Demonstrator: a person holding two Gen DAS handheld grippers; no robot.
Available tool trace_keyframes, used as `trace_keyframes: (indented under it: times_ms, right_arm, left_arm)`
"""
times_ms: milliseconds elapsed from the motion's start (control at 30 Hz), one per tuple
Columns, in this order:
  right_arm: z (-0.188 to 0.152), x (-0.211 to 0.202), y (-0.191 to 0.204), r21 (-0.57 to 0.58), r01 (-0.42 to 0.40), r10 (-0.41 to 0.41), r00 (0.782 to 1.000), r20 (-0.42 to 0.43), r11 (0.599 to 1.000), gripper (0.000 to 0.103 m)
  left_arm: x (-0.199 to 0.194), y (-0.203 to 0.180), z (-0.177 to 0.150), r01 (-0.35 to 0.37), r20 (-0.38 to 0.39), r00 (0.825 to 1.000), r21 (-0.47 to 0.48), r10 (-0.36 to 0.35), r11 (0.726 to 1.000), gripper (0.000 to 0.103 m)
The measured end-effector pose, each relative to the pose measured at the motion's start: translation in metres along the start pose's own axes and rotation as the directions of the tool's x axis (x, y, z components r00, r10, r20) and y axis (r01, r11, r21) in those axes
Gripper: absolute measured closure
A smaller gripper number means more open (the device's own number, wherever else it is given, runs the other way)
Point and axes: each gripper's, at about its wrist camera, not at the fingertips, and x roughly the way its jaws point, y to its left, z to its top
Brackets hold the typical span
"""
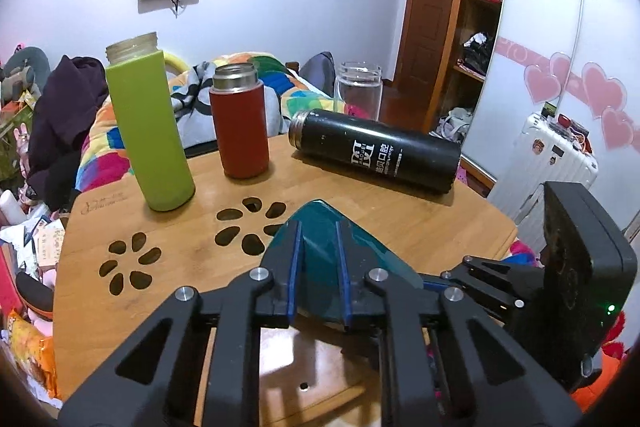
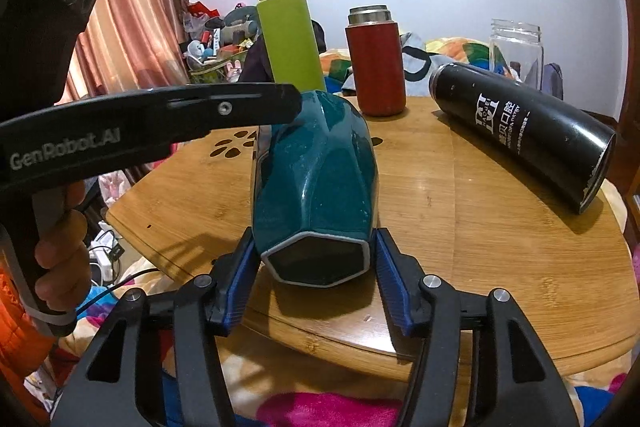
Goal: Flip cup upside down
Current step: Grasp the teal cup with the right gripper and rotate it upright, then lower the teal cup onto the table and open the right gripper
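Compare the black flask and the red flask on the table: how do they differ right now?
The black flask lies on its side; the red flask stands upright. The black one is longer and carries white lettering; the red one is shorter and plain. Both are uncapped, with bare metal necks, and rest on the wooden table.

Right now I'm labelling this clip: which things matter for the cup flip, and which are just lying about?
In the job:
faceted teal ceramic cup
left hand-held gripper, shut on it
right hand-held gripper, open around its base

Lying about:
tall green bottle
red flask
black flask on its side
clear glass jar
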Motion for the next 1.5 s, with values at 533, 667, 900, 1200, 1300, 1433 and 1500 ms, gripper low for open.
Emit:
trace_keyframes:
  times_ms: [533, 667, 900, 1200, 1300, 1433, 1500]
  right_arm:
    - [0.009, -0.017, 0.019, -0.085, 0.081, -0.072, 0.992, 0.105, 0.993, 0.052]
    - [0.015, -0.016, 0.022, -0.090, 0.089, -0.078, 0.990, 0.117, 0.992, 0.052]
    - [0.026, -0.008, 0.027, -0.113, 0.102, -0.086, 0.987, 0.134, 0.988, 0.052]
    - [0.036, 0.004, 0.031, -0.133, 0.115, -0.095, 0.984, 0.149, 0.984, 0.052]
    - [0.038, 0.006, 0.032, -0.139, 0.119, -0.098, 0.983, 0.152, 0.983, 0.052]
    - [0.041, 0.009, 0.031, -0.136, 0.118, -0.097, 0.983, 0.154, 0.984, 0.052]
    - [0.042, 0.010, 0.028, -0.121, 0.115, -0.097, 0.984, 0.148, 0.986, 0.055]
  left_arm:
    - [-0.007, 0.011, 0.006, 0.054, 0.033, 0.998, -0.002, -0.054, 0.999, 0.087]
    - [-0.004, 0.021, 0.009, 0.065, 0.038, 0.997, -0.029, -0.063, 0.997, 0.087]
    - [0.003, 0.043, 0.015, 0.068, 0.045, 0.997, -0.075, -0.065, 0.995, 0.088]
    - [0.015, 0.072, 0.015, 0.101, 0.066, 0.993, -0.134, -0.093, 0.986, 0.089]
    - [0.017, 0.075, 0.014, 0.093, 0.069, 0.994, -0.139, -0.084, 0.986, 0.089]
    - [0.019, 0.076, 0.011, 0.085, 0.067, 0.995, -0.139, -0.077, 0.987, 0.090]
    - [0.020, 0.078, 0.010, 0.084, 0.065, 0.995, -0.147, -0.075, 0.986, 0.090]
